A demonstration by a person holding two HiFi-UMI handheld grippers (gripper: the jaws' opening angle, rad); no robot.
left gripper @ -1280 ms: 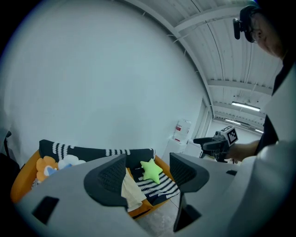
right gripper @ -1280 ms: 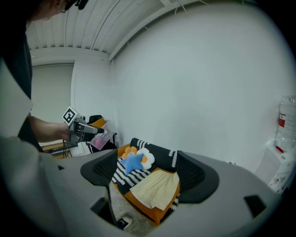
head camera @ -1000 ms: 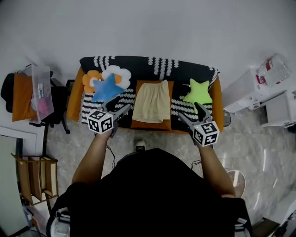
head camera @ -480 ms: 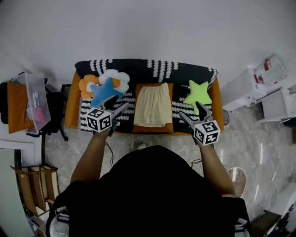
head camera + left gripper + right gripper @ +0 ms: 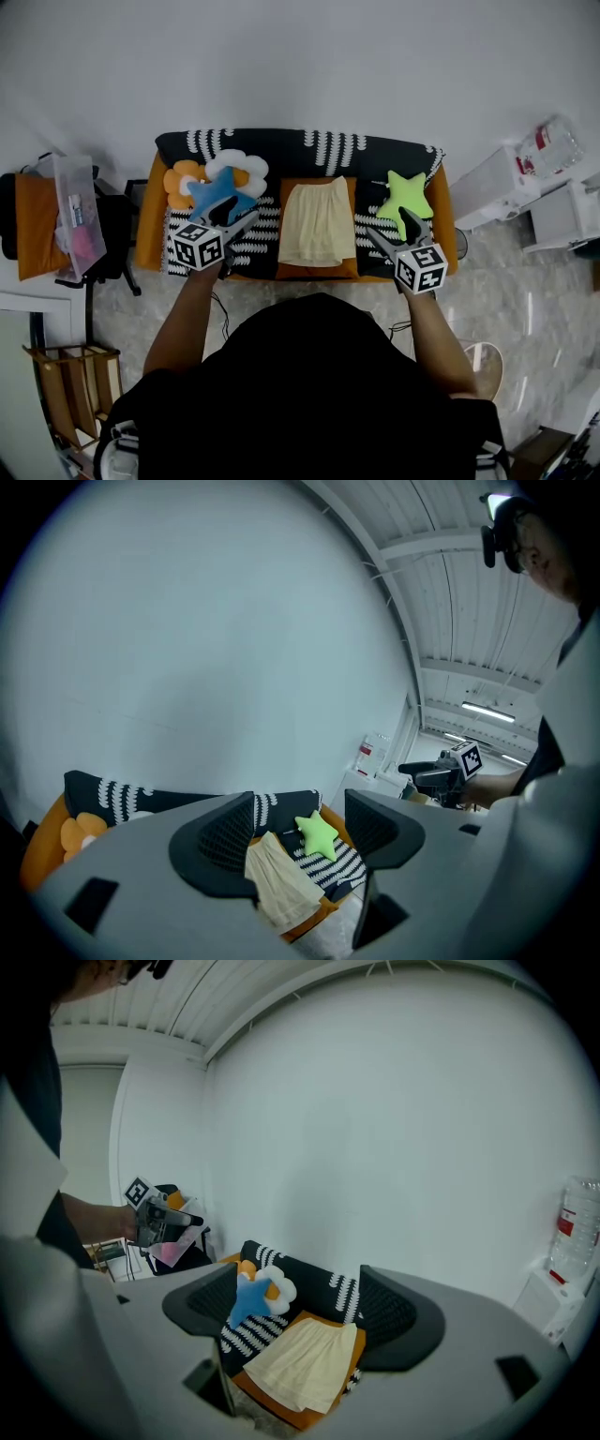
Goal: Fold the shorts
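Left tongs and right tongs, in the head view, have barely moved over the last second; only the sofa has slid a little lower in frame. Both hang short of its front edge, left at 9 o'clock and right at 3 o'clock of the pale yellow shorts, which lie flat and unfolded on the orange middle seat. I judge the fold not yet begun; the approach is still ahead

In the left gripper view, the left tongs stand wide apart, holding and touching nothing; the shorts and a green star cushion lie well beyond the gap

In the right gripper view, the right tongs are likewise spread and empty, with the shorts far off at 6 o'clock and a blue star cushion at 10 o'clock of them
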